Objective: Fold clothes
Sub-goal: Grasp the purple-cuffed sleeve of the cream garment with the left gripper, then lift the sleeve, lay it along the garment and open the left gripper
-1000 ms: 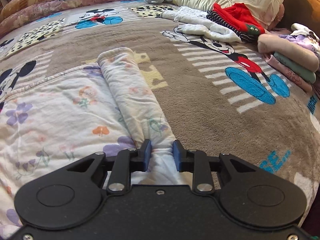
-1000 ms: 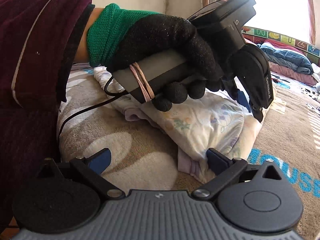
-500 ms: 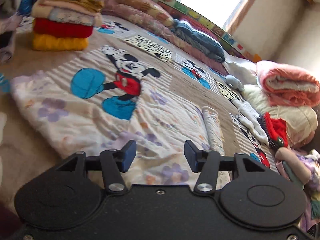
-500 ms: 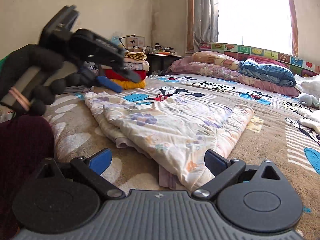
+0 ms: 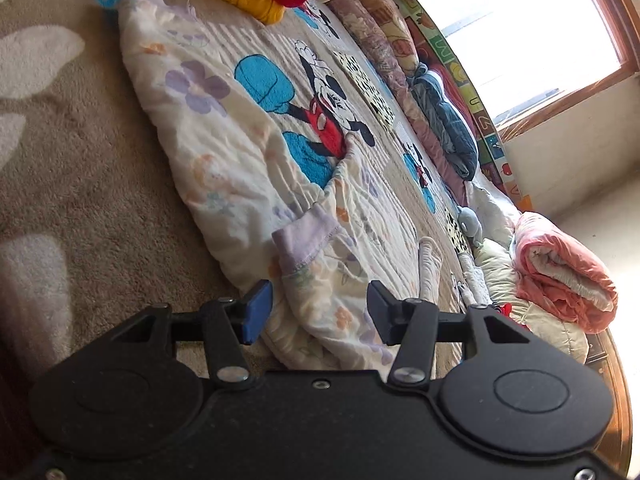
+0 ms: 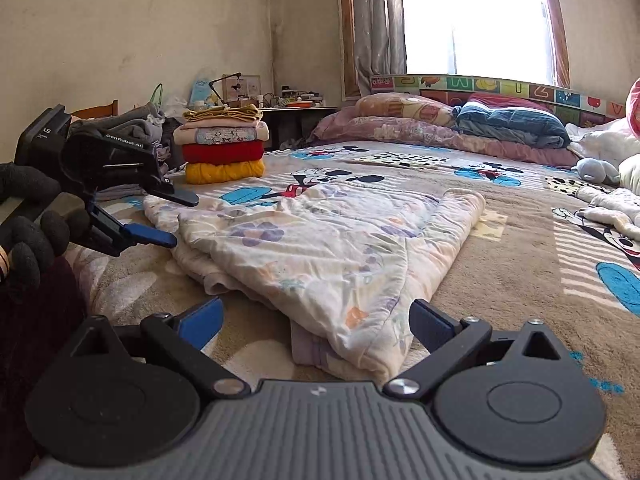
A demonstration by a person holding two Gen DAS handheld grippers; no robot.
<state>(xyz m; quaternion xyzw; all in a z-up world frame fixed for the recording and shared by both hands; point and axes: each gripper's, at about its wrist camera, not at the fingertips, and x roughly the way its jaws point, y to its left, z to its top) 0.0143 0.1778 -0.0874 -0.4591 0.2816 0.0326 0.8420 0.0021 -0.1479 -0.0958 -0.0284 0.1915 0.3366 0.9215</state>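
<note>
A cream flowered garment (image 6: 320,248) with lilac trim lies partly folded on the brown cartoon-mouse blanket (image 6: 520,248). In the left wrist view the same garment (image 5: 224,152) stretches away, a lilac cuff (image 5: 306,236) just beyond the fingers. My left gripper (image 5: 316,314) is open and empty above the garment's near edge; in the right wrist view the left gripper (image 6: 172,218) hovers at the garment's left end, held by a black-gloved hand (image 6: 28,224). My right gripper (image 6: 316,322) is open, its fingers either side of the garment's near corner.
A stack of folded clothes (image 6: 222,148) in yellow, red and cream stands at the bed's far left. Pillows and a blue quilt (image 6: 512,124) line the window side. A pink rolled blanket (image 5: 560,272) and small loose clothes (image 6: 612,208) lie to the right.
My left gripper let go of the folded sleeve, opened, and swung to the garment's left end. The right gripper stayed open and barely moved.
</note>
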